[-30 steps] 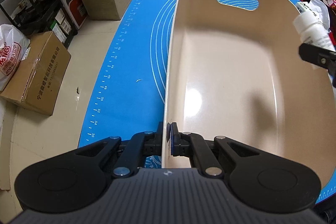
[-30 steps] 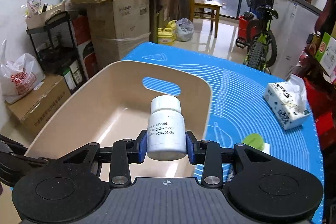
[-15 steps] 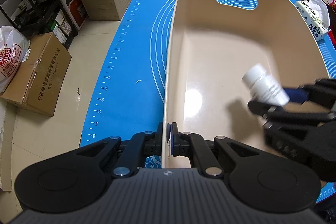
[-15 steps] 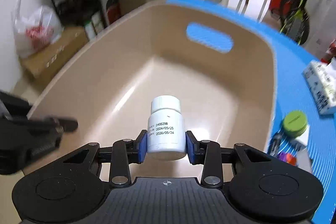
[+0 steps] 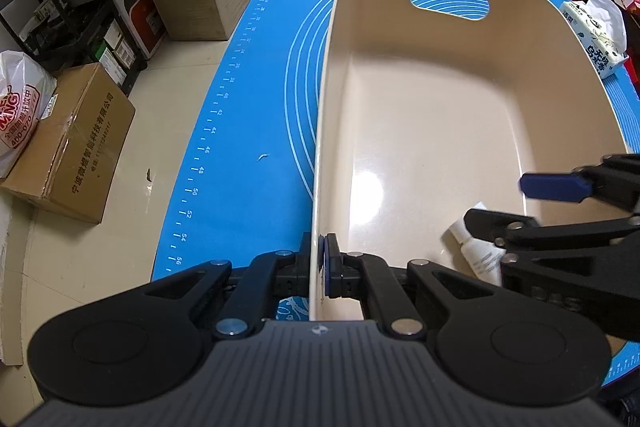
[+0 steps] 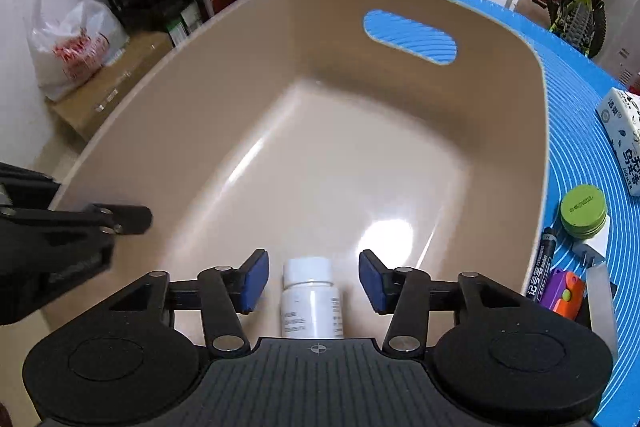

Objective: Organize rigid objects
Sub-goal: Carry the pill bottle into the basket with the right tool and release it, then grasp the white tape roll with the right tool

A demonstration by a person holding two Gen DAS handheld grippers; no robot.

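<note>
Bottle (image 6: 310,301) lies on the floor of the beige bin (image 5: 420,131), between the spread jaws of the right gripper (image 6: 313,281). Left gripper (image 5: 319,269) pinches the bin's near rim. Blue mat (image 5: 256,115) covers the bench; cardboard boxes (image 5: 70,143) stand on the room's tile floor (image 5: 80,267).
</note>
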